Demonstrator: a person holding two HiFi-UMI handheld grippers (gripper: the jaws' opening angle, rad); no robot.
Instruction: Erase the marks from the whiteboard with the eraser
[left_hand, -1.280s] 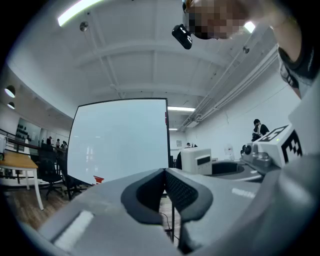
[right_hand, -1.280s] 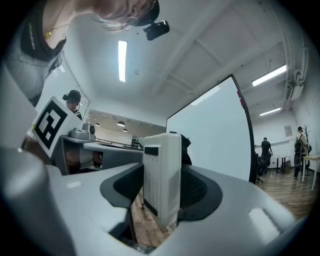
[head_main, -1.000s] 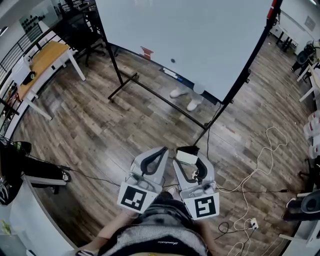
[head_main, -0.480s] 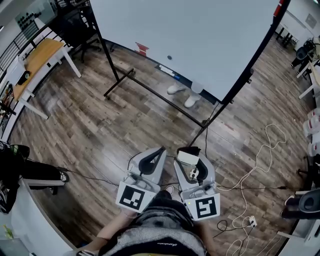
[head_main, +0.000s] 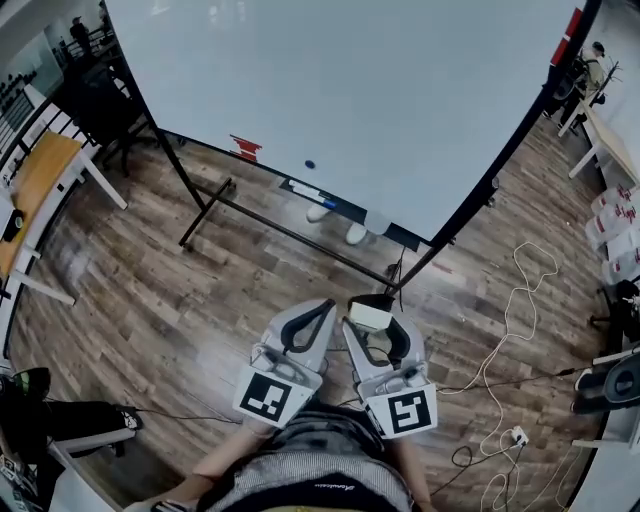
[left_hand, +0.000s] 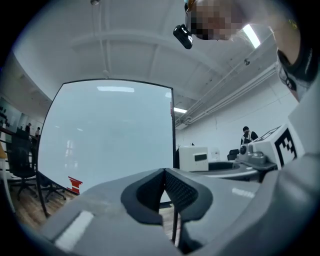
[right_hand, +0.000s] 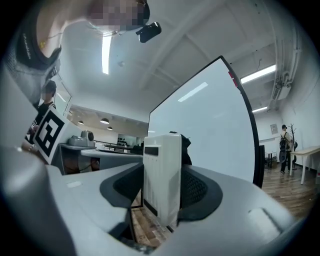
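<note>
While clamped in right gripper (right_hand: 162, 182) jaws by its flat sides, judged eraser (head_main: 371, 315) light, stiff, unlikely to slip; noted left gripper (left_hand: 164, 174) jaws together, empty.

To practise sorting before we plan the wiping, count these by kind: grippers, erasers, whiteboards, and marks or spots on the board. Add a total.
Grippers: 2, the left gripper and the right gripper
Erasers: 1, the eraser in the right gripper
Whiteboards: 1, the whiteboard
Marks or spots on the board: 2, a red mark and a dark dot
Total: 6
</note>
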